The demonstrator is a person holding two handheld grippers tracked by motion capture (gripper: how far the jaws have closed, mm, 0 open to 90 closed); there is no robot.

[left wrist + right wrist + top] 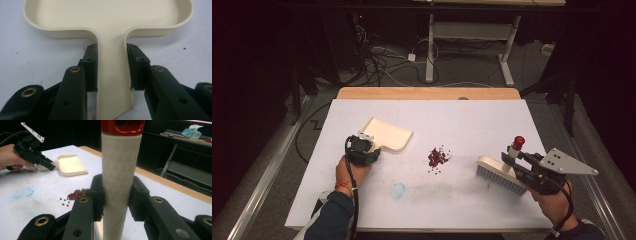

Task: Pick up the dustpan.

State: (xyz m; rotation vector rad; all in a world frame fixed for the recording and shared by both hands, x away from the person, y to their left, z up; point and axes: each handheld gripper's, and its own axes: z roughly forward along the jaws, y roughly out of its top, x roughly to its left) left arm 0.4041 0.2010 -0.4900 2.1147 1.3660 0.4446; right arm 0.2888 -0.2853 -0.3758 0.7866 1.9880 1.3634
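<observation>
L gripper [373, 148] clamped on dustpan [388, 134] handle, ctr-left of high view | R gripper [512, 162] grips brush [501, 176] handle, lower right | red beans [438, 157] mid-frame | pan – light, stiff, slick plastic; my hold is at the neck

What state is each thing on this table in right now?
Dustpan: flat on the table, empty, handle clamped.
Brush: bristles down, handle up.
Red bits: a loose pile between dustpan and brush, unswept.
Left gripper: shut on the dustpan's handle.
Right gripper: shut on the brush's handle.
Table: blue smudge near its front.
</observation>
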